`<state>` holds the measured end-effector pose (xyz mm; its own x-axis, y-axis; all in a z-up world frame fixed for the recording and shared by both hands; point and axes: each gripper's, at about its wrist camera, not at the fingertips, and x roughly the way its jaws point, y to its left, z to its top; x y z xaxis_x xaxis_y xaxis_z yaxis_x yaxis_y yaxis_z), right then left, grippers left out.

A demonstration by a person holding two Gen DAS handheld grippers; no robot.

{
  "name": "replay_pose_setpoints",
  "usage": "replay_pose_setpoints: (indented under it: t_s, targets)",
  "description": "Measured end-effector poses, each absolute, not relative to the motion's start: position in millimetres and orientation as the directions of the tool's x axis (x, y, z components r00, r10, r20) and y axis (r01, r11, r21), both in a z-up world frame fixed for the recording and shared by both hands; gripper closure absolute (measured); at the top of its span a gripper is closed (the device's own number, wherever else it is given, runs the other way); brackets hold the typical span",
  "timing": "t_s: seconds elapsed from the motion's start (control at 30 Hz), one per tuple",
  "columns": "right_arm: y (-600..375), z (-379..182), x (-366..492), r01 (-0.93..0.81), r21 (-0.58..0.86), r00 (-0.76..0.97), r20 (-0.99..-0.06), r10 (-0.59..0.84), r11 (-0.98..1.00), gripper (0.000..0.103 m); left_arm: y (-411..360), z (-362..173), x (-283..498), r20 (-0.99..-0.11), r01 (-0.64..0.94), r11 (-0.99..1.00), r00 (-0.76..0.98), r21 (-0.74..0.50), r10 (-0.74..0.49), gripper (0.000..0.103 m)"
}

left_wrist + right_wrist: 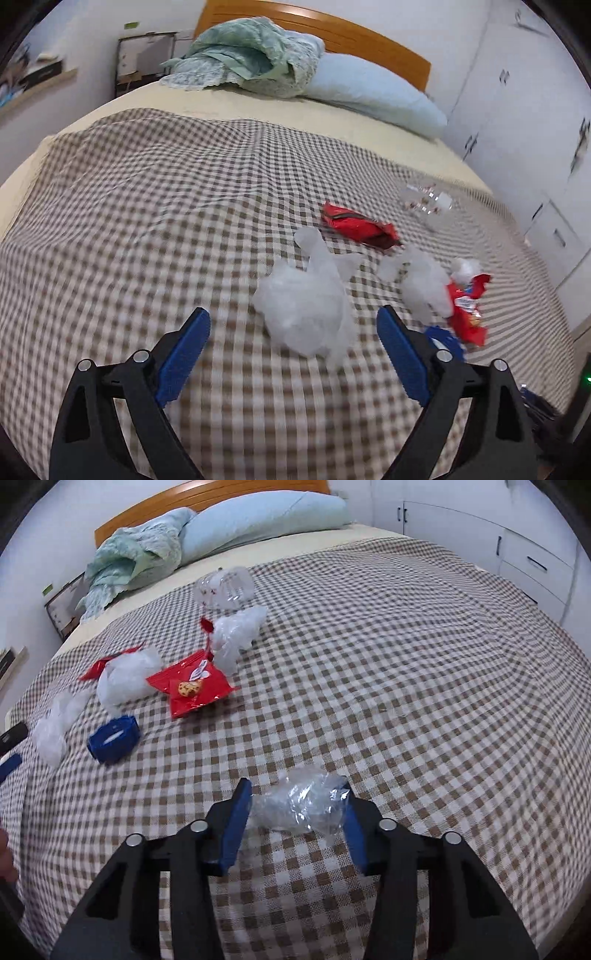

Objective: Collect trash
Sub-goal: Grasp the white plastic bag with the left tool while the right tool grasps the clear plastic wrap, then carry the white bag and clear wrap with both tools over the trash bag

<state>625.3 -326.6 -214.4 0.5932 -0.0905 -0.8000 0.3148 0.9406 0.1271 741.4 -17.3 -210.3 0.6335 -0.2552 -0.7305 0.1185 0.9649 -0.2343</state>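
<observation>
Trash lies on a checked bedspread (147,221). My left gripper (293,319) is open, its blue fingers either side of a crumpled white plastic bag (306,306), just short of it. Beyond lie a red wrapper (358,225), a second white bag (424,284), a red snack packet (467,310) and a clear crushed bottle (428,201). My right gripper (297,794) is shut on a clear crumpled plastic bag (299,805) above the bedspread (406,664). In the right wrist view I see the red cookie packet (192,686), white bags (125,675), a blue lid-like piece (112,738) and the bottle (225,589).
A pale blue pillow (373,88) and a green crumpled blanket (251,59) lie at the wooden headboard (332,33). White cupboards (524,129) stand along the bed's right side. A dark nightstand (140,55) is at the far left.
</observation>
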Motion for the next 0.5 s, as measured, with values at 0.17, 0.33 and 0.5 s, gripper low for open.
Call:
replay_pose_setpoints:
  t_s: [0.17, 0.33, 0.5]
  targets:
    - [-329, -208, 620, 0.266, 0.176, 0.614, -0.789, -0.026, 0.948, 0.066, -37, -219, 761, -0.766, 0.135, 0.979, 0.611, -0.150, -0.201, 0.019]
    - [-327, -200, 619, 0.242, 0.231, 0.651, -0.759, 0.019, 0.942, 0.066, -53, -238, 773, -0.802, 0.155, 0.987, 0.582, -0.048, -0.131, 0.053]
    - [-323, -200, 621, 0.224, 0.257, 0.660, -0.750, 0.048, 0.940, 0.066, -39, -231, 779, -0.796, 0.131, 0.986, 0.584, -0.100, -0.158, 0.085]
